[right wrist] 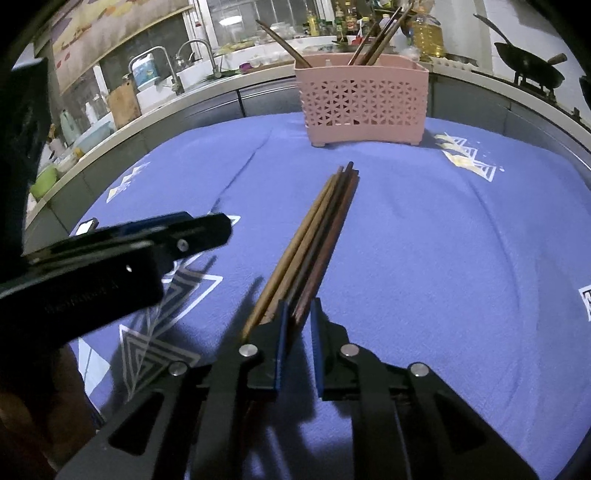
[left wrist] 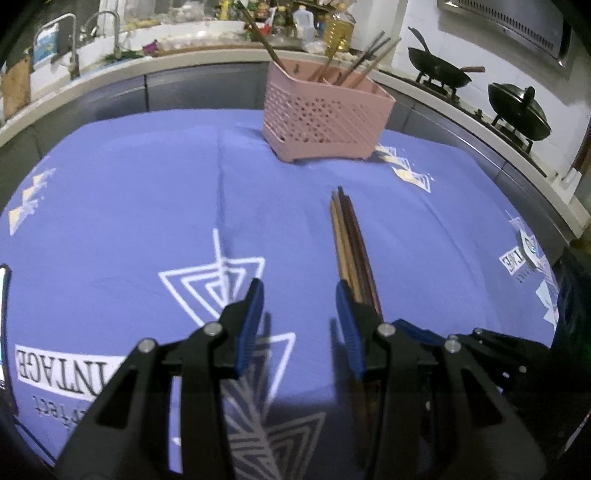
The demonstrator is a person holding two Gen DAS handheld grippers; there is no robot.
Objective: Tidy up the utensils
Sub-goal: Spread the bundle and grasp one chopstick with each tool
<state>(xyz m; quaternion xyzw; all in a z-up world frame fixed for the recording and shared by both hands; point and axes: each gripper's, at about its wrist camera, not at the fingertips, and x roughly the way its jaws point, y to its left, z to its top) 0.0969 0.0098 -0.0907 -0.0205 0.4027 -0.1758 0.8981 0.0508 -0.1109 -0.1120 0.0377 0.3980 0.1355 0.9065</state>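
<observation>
Pinching chopsticks [right wrist: 317, 236], right claw [right wrist: 298, 314].

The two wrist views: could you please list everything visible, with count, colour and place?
Chopstick bundle: several, brown wood, lying on the cloth, near ends between the right gripper's fingers.
Basket: one, pink lattice, far end of the cloth, holding more brown chopsticks.
Cloth: one, purple-blue with white print, covering the table.
Woks: two, black, on the stove at far right.
Faucets: two, metal, far left counter.
Oil bottle: one, yellow, behind the basket.
Left gripper: black, blue pads, open, empty.
Right gripper: black, blue pads, around the bundle.
</observation>
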